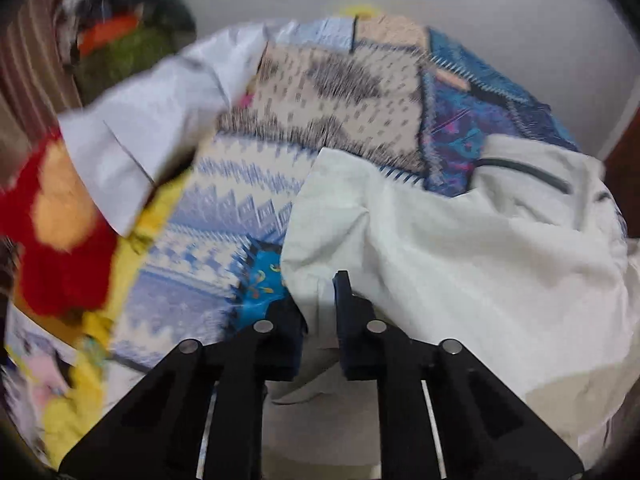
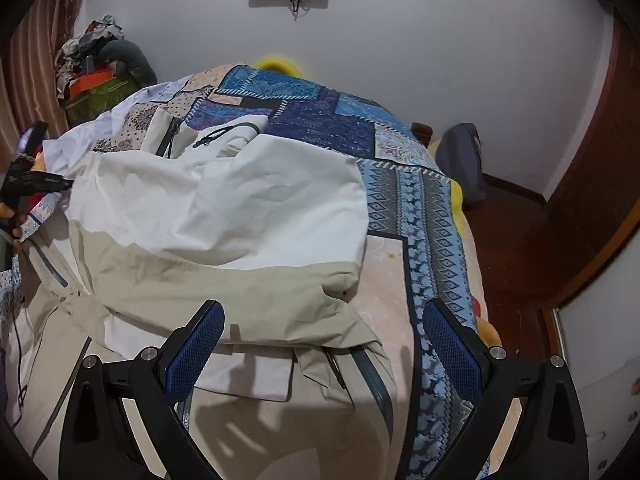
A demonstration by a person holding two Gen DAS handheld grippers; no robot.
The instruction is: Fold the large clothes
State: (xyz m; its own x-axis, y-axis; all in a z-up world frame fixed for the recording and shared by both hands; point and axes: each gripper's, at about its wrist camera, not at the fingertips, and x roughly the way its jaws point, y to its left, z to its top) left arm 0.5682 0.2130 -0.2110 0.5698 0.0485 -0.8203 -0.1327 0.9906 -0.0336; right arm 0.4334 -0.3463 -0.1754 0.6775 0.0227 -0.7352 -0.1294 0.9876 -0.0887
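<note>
A large white and beige jacket (image 2: 224, 216) lies spread on the patchwork bedspread (image 2: 320, 120). It has dark zippers and a drawcord near its far end. My left gripper (image 1: 320, 300) is shut on an edge of the jacket's white fabric (image 1: 460, 248) and holds it a little off the bed. It also shows in the right wrist view (image 2: 60, 182) at the jacket's left edge. My right gripper (image 2: 320, 320) is open and empty, its blue pads (image 2: 452, 348) on either side of the jacket's beige near right part.
A second white garment (image 1: 160, 120) lies at the left of the bed beside a red and yellow blanket (image 1: 60, 240). A heap of clothes and boxes (image 2: 100, 64) stands at the back left. A wooden wardrobe (image 2: 600, 184) and bare floor are to the right.
</note>
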